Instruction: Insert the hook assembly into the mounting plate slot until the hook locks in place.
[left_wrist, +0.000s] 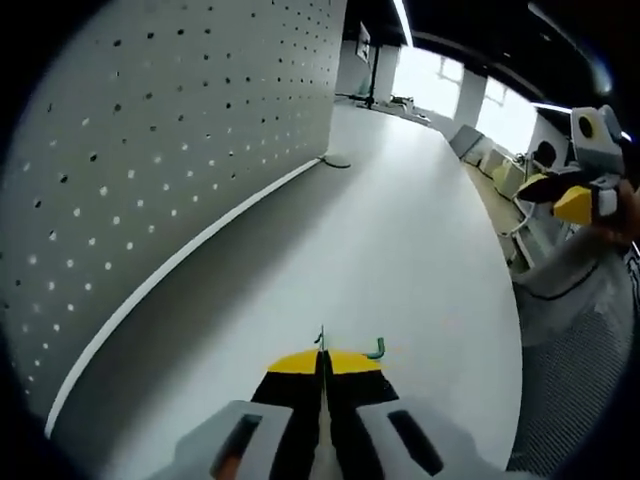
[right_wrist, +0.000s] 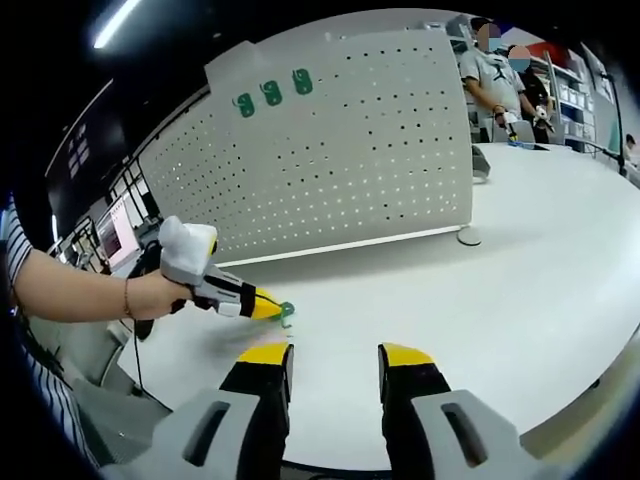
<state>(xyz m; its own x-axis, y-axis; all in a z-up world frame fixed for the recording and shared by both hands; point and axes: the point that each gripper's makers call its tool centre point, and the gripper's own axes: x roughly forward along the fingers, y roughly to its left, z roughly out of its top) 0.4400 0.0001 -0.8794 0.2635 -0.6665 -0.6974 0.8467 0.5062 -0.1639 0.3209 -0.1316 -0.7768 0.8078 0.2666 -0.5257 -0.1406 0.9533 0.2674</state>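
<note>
left gripper (left_wrist: 322, 372): jaws pressed together, pinching the green hook (left_wrist: 376, 349) low over the white table (left_wrist: 420, 250), in front of the pegboard (left_wrist: 170, 130) | right gripper (right_wrist: 335, 360): jaws spread, holding nothing | three green hooks (right_wrist: 271, 94) hang near the pegboard's top edge

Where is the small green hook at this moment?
The green hook sits at the tip of the left tongs, low over the white table in front of the pegboard. In the left gripper view it pokes out beside the shut yellow tips.
</note>
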